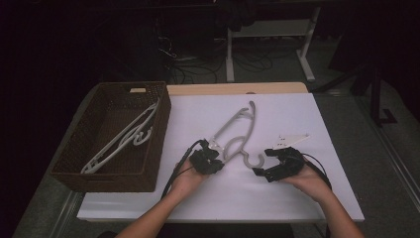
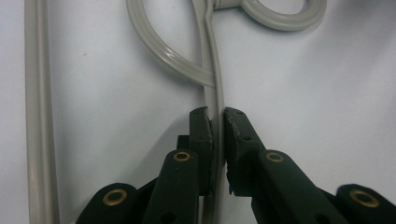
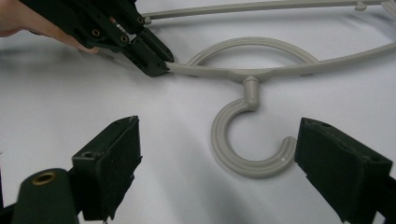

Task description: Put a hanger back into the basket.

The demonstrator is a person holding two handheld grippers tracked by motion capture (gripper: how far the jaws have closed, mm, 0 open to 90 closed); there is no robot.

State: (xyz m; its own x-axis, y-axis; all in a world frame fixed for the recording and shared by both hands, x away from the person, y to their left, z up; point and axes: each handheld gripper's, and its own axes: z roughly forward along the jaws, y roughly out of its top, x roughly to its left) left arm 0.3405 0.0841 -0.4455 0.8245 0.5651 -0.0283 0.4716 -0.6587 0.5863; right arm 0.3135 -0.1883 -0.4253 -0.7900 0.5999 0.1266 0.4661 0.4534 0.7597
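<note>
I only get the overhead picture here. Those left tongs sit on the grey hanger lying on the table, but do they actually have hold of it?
Observer: Yes. In the left gripper view the left tongs are shut on the hanger, with the pads pressed on both sides of one thin arm.
Operator: And the other tongs, down by the hook?
Observer: In the right gripper view the right tongs stand wide open. The hook lies flat on the table between them, not clamped.
Operator: Is the hook smooth?
Observer: No, up close it has fine ridges running along its curve.
</note>
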